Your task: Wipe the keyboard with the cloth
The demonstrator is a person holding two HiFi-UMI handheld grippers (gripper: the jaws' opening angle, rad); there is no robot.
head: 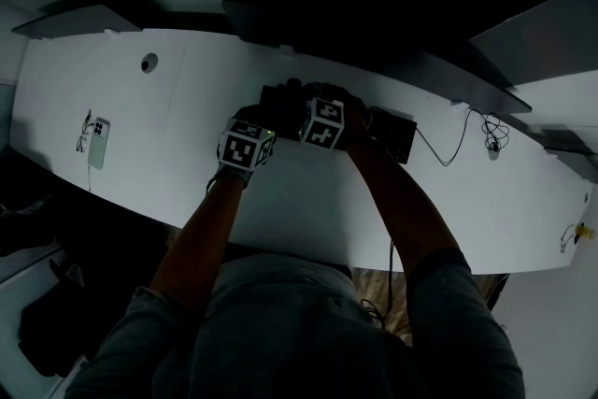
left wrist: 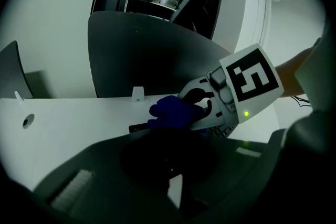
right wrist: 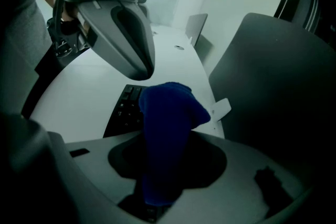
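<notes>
My right tongs [left wrist: 194,112] are clenched on the blue cloth [right wrist: 165,128], whose bunched end sits over one end of the black keyboard [right wrist: 122,110] on the white worktop [head: 168,145]. My left tongs [right wrist: 137,65] hover just beside them above the keys, drawn together with nothing between and only a sliver of worktop showing through.

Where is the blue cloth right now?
In the right gripper view, the blue cloth sits centre frame, clamped in the right gripper and bunched just over the black keyboard.
</notes>
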